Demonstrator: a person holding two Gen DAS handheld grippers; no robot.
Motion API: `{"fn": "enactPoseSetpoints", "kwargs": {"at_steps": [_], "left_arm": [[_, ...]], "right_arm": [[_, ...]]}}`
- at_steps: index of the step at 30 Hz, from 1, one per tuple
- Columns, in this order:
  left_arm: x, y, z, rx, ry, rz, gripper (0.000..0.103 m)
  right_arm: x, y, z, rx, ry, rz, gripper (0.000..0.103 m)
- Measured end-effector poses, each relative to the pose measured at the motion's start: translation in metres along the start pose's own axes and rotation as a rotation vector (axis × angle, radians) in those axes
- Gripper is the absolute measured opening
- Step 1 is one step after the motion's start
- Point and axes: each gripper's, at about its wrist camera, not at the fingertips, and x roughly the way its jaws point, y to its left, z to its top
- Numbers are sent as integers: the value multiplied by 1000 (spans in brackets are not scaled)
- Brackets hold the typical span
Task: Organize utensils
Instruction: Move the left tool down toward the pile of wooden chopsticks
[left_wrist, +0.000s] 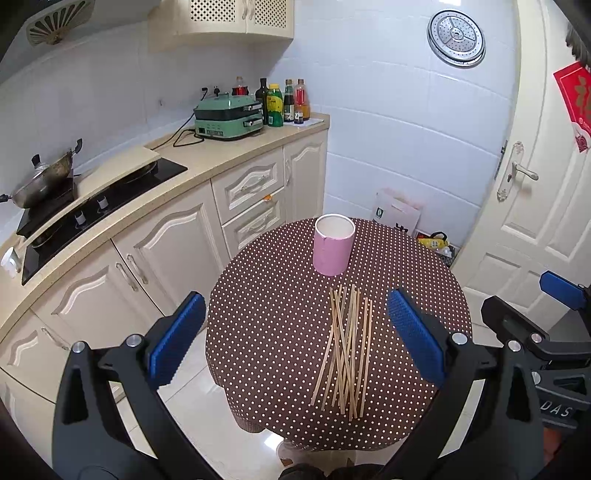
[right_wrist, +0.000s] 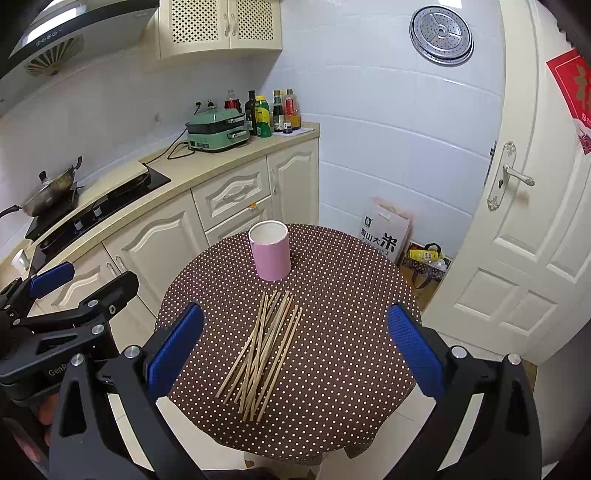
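Observation:
Several wooden chopsticks (left_wrist: 346, 347) (right_wrist: 264, 349) lie in a loose crossed pile on the brown polka-dot round table (left_wrist: 273, 306) (right_wrist: 343, 295). Behind the pile an empty pink cylindrical holder (left_wrist: 333, 244) (right_wrist: 270, 250) stands upright. My left gripper (left_wrist: 295, 339) hovers open above the table's near side, the pile just inside its right finger. My right gripper (right_wrist: 295, 347) is also open, high over the pile, which lies between its blue pads. Each gripper shows at the edge of the other's view: the right gripper (left_wrist: 535, 306) and the left gripper (right_wrist: 85, 280).
A cream kitchen counter (left_wrist: 221, 155) with a black hob, a wok (left_wrist: 44, 181) and a green appliance (left_wrist: 229, 116) runs along the left. Bottles stand at the counter's end. A white door (right_wrist: 517, 236) is at the right, with bags (right_wrist: 424, 258) on the floor beyond the table.

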Motion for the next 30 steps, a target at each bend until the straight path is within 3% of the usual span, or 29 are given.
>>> {"fn": "enactPoseSetpoints", "kwargs": {"at_steps": [16,30], "left_arm": [[25,20,-8,11,109,-64,97],[62,42,-27,30,285,-138,97]], "right_arm": [[21,13,-4,63,134,-22,96],[56,25,-22,162,308,-76,96]]}}
